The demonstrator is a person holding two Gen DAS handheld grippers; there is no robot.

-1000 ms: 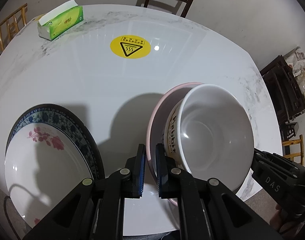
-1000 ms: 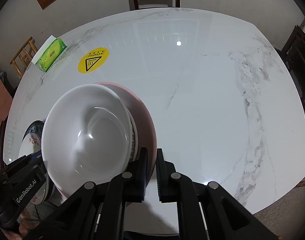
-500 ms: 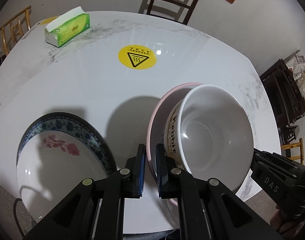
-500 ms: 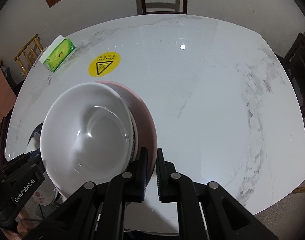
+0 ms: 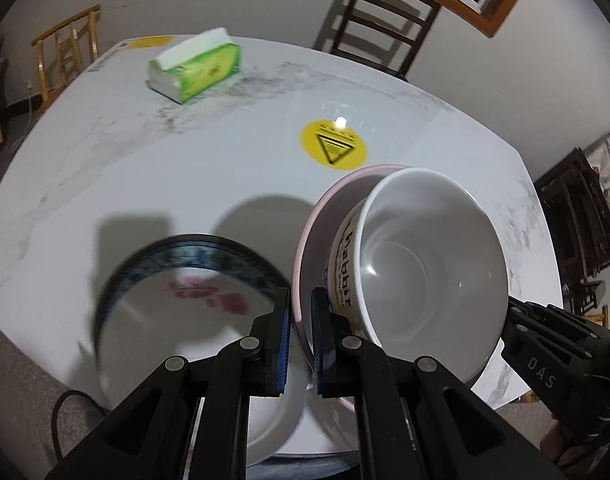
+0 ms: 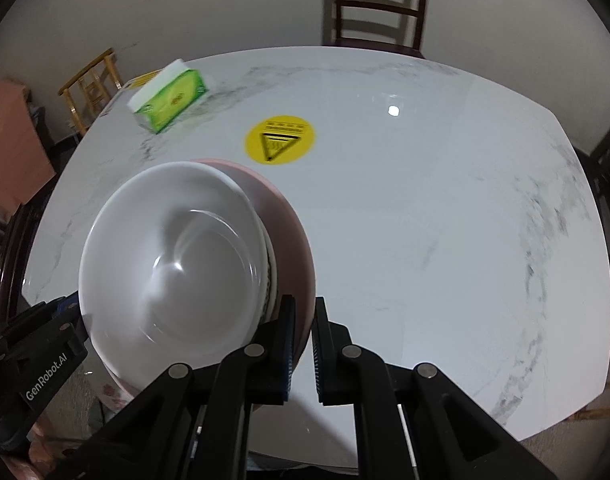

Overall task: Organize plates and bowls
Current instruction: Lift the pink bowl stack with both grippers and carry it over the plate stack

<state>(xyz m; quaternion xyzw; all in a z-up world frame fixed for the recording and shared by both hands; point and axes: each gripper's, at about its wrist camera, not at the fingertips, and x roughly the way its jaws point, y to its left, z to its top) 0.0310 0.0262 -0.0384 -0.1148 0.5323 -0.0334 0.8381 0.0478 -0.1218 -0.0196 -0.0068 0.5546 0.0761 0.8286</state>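
A pink plate (image 5: 325,216) carries a white bowl (image 5: 425,264) with black lettering; both are held in the air, tilted. My left gripper (image 5: 301,336) is shut on the pink plate's left rim. My right gripper (image 6: 303,340) is shut on the plate's right rim (image 6: 297,248), with the white bowl (image 6: 173,264) to its left. A blue-rimmed floral plate (image 5: 177,308) lies on the white marble table (image 5: 185,168) below and left of the left gripper; it looks blurred.
A green tissue box (image 5: 195,66) sits far left on the table, also in the right wrist view (image 6: 169,100). A yellow warning sticker (image 5: 333,145) marks the table middle. A dark chair (image 6: 379,4) stands behind the table, a yellow chair (image 5: 65,48) at left.
Both grippers have carried the pink plate and bowl to the left, so that they now partly overlap the floral plate. Both grips are unchanged.
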